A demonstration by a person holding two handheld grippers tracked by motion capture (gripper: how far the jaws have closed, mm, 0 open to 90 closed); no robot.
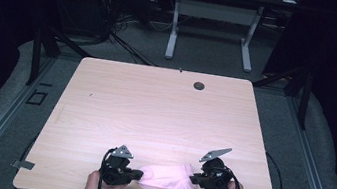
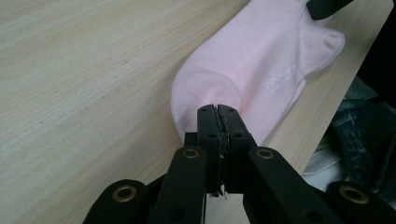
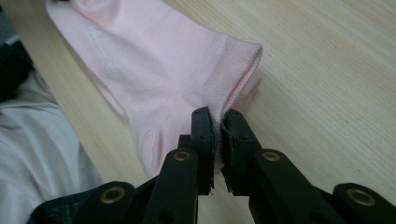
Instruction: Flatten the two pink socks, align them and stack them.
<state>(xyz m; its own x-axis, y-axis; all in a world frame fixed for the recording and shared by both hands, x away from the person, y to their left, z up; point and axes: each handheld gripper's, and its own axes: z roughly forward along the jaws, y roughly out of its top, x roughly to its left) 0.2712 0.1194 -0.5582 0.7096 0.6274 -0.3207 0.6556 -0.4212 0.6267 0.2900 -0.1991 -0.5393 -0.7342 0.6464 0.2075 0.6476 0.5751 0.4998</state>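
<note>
A dark room surrounds the scene: grey carpet, black drapes at both sides, and a second table (image 1: 213,15) on white legs at the back, its top cut off by the upper edge. In the middle stands a light wood-grain table (image 1: 154,107), mostly bare, with a small round grommet hole (image 1: 199,85) near its far edge.

At the near edge lies a pink sock (image 1: 166,178) — stretched sideways between two grippers. The left gripper (image 1: 136,174) has its jaws pressed together on the sock's rounded toe end; in the left gripper view the fabric disappears between the black pads. The right gripper (image 1: 194,179) pinches the ribbed cuff (the open end, its hem folded over), a sliver of pink caught between its nearly closed jaws.

The person's hands are only partly visible at the bottom, cut off at the wrist. A faint white mark on the sock (image 2: 280,77) is too blurred to read. Beyond the table edge, dim grey and white cloth — what it is, I cannot tell.
</note>
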